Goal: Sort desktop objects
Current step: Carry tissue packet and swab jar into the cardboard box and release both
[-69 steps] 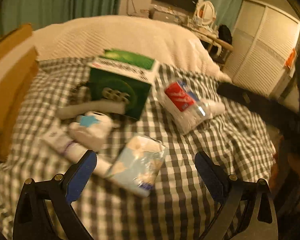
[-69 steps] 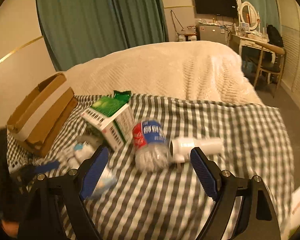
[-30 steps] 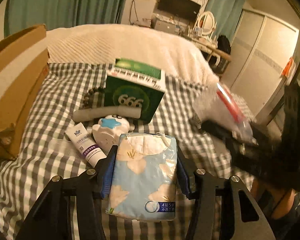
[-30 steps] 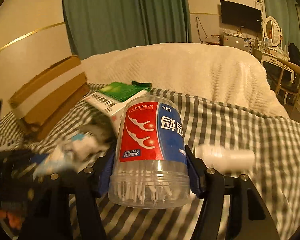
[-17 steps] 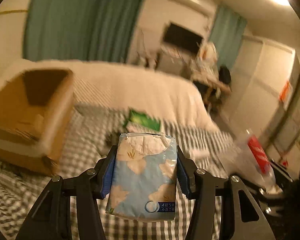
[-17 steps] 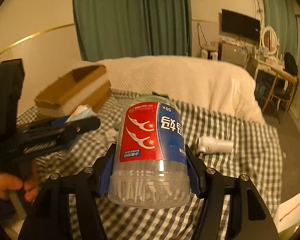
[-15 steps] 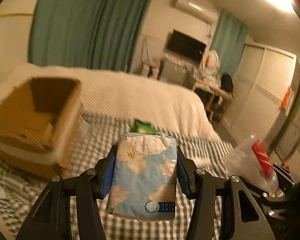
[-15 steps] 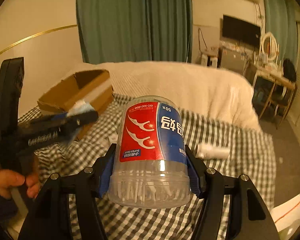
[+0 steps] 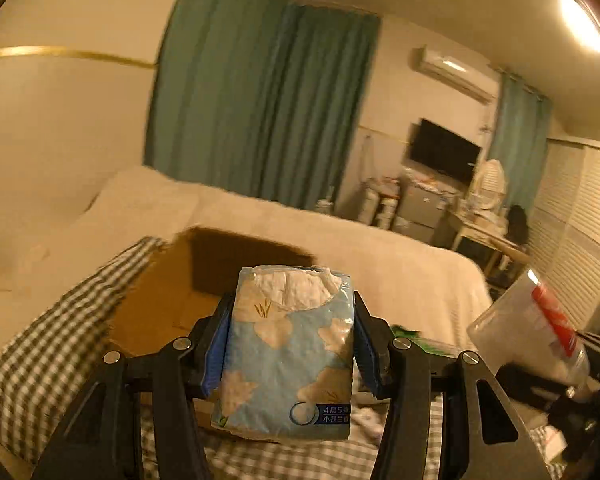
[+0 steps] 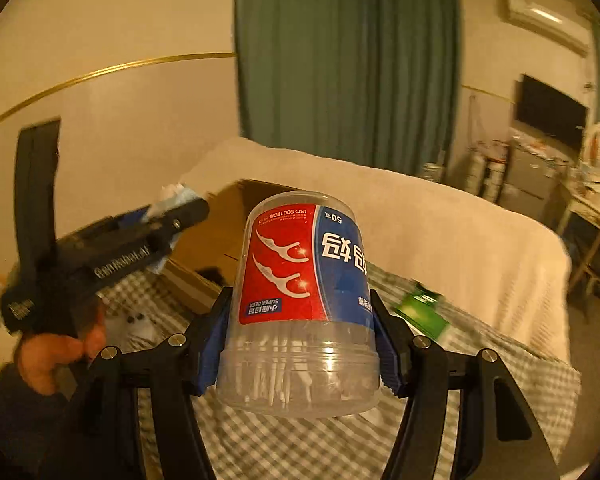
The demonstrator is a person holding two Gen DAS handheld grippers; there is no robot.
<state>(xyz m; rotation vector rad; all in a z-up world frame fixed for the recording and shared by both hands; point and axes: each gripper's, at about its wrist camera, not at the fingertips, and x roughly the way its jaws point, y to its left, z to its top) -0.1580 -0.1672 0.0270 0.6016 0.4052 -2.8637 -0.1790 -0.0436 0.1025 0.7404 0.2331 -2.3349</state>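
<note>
Both hand-held grippers have lifted off the checked bedspread since a second ago, loads unchanged.

Left wrist view: left hand-held gripper (image 9: 287, 344) clamped partway on the blue floral tissue pack (image 9: 286, 354), blue pads pressed to both its sides, torn top pointing away. Open cardboard box (image 9: 188, 292) just beyond the fingertips, on the bed (image 9: 400, 264). Floss-pick jar (image 9: 536, 336) off to the right, blurred.

Right wrist view: right hand-held gripper (image 10: 300, 344) closed partway on the clear floss-pick jar (image 10: 300, 304), label upside down, picks at the near end. Box (image 10: 216, 236) ahead and slightly left. Left hand-held gripper (image 10: 168, 216) at left, tissue pack (image 10: 172, 200) in it, a hand (image 10: 56, 354) on its grip. Green box (image 10: 422, 314) right, on the checked bedspread (image 10: 500, 364)
</note>
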